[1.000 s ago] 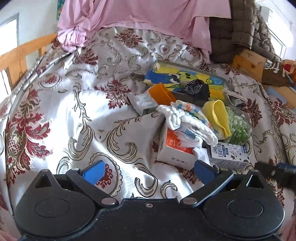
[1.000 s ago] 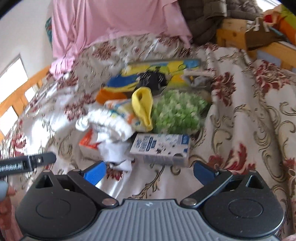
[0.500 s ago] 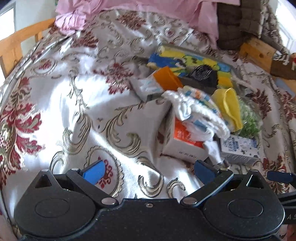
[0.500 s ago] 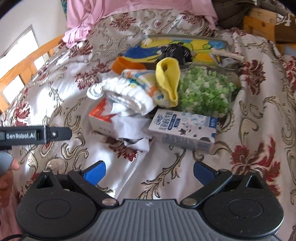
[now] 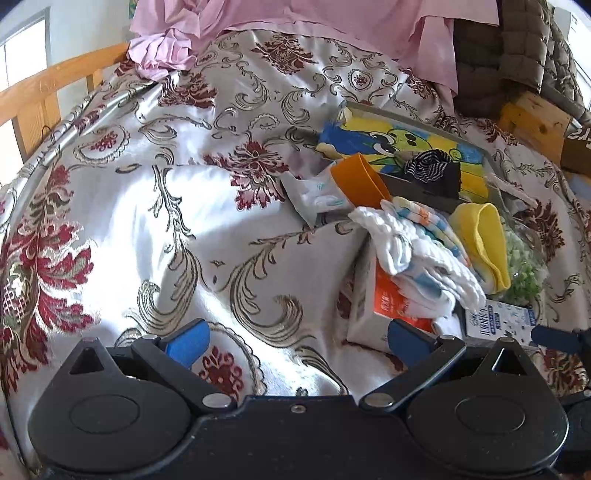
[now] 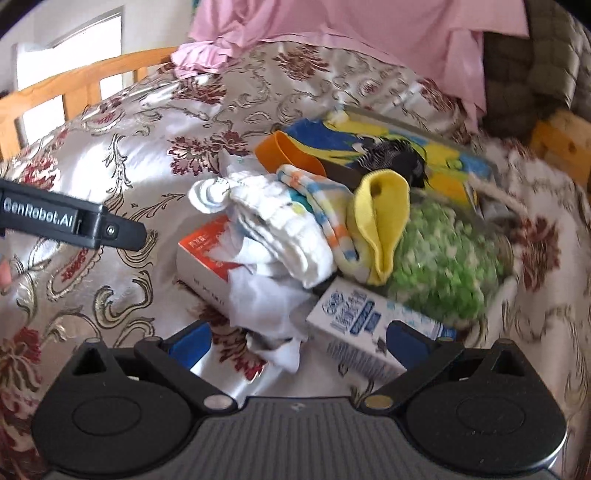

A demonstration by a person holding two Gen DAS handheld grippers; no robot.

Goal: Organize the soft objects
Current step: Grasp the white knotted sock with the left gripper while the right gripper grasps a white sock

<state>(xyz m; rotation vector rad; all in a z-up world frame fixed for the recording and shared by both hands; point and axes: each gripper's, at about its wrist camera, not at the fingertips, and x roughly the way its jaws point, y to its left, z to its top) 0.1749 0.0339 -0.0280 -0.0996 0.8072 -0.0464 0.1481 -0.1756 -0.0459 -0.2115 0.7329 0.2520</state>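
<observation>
A heap of soft things lies on the patterned bedspread (image 5: 184, 229): white socks (image 5: 417, 254) (image 6: 273, 221), striped socks (image 5: 428, 221) (image 6: 321, 195), a yellow cloth (image 5: 484, 240) (image 6: 380, 225), a black striped piece (image 5: 432, 166) and a green speckled bag (image 6: 439, 266). They rest over an orange-and-white box (image 5: 373, 299) (image 6: 207, 254) and beside a white-and-blue carton (image 6: 365, 321). My left gripper (image 5: 295, 338) is open, just left of the box. My right gripper (image 6: 295, 338) is open above a white tissue (image 6: 269, 317) and the carton. Nothing is held.
A colourful cartoon-print flat pack (image 5: 402, 144) and an orange cup (image 5: 358, 181) lie behind the heap. Pink cloth (image 5: 295, 22) and a dark quilted jacket (image 5: 517, 48) hang at the back. A wooden rail (image 5: 55, 88) runs along the left. The left gripper's side bar (image 6: 70, 221) shows in the right wrist view.
Both grippers stayed open. The right one swung left and closer, so the carton and tissue now sit between its fingers. The left one tilted back up, with the heap nearer its right finger.
</observation>
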